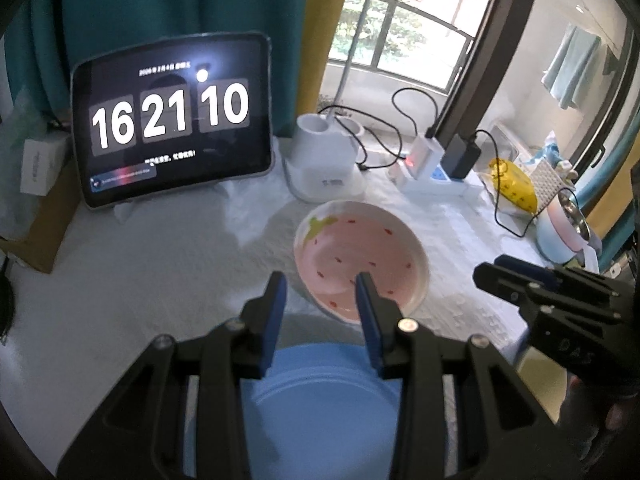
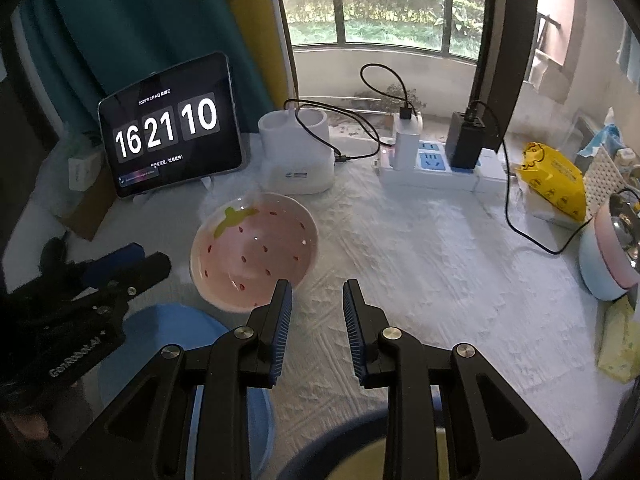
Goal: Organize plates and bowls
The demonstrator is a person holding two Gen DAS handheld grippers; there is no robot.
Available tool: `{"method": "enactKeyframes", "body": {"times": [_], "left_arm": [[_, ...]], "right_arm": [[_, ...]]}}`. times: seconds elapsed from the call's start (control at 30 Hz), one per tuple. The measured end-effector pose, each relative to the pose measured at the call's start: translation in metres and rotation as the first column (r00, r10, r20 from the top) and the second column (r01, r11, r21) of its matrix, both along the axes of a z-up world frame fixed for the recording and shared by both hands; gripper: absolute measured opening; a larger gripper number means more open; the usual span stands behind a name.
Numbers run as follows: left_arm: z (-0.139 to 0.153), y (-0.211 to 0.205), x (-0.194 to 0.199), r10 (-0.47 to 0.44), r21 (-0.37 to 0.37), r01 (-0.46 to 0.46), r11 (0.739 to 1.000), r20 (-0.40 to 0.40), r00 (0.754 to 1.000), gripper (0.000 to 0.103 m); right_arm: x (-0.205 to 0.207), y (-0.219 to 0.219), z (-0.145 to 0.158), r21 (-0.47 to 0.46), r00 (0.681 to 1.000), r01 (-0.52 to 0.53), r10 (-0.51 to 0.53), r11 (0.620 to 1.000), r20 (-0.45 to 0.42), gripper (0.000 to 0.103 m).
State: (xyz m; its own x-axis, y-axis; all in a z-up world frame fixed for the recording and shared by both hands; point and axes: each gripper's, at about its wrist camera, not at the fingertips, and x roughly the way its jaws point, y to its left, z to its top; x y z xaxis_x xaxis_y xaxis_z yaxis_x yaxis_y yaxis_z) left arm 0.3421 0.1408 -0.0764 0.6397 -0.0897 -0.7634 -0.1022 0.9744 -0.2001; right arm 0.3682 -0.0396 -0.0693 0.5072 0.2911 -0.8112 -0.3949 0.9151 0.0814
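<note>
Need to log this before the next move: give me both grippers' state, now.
Left gripper: open, empty, above the blue plate.
Right gripper: open, empty, over the tablecloth.

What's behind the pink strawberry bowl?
Behind the strawberry bowl stands a white holder with two cups, with a tablet showing a clock to its left. What's inside the holder's cups can't be seen.
</note>
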Motion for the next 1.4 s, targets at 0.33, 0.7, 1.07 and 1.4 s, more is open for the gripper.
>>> {"method": "enactKeyframes", "body": {"times": [0.33,0.7,1.07,1.4], "left_arm": [[-0.029,0.019,0.026,0.010,-0.059,-0.013,0.998,-0.060,0.998,0.037],[-0.053,0.014,0.048,-0.033,-0.062,0.025,0.998,-0.146,0.989,0.037],[-0.069,0.011,0.056,-0.049,-0.071,0.039,0.997,-0.151,0.987,0.036],[-0.071,0.010,0.053,-0.043,-0.064,0.035,0.997,-0.133,0.990,0.024]], "right_arm": [[0.031,0.020,-0.024,0.020,0.996,0.027,-0.025,0.999,-0.086,0.028],[0.059,0.027,-0.052,0.010,0.978,0.079,-0.075,0.997,-0.196,0.028],[0.067,0.040,-0.073,-0.001,0.956,0.066,-0.064,0.998,-0.286,0.027],[0.061,0.044,-0.067,-0.009,0.973,0.051,-0.052,0.999,-0.227,0.014]]}}
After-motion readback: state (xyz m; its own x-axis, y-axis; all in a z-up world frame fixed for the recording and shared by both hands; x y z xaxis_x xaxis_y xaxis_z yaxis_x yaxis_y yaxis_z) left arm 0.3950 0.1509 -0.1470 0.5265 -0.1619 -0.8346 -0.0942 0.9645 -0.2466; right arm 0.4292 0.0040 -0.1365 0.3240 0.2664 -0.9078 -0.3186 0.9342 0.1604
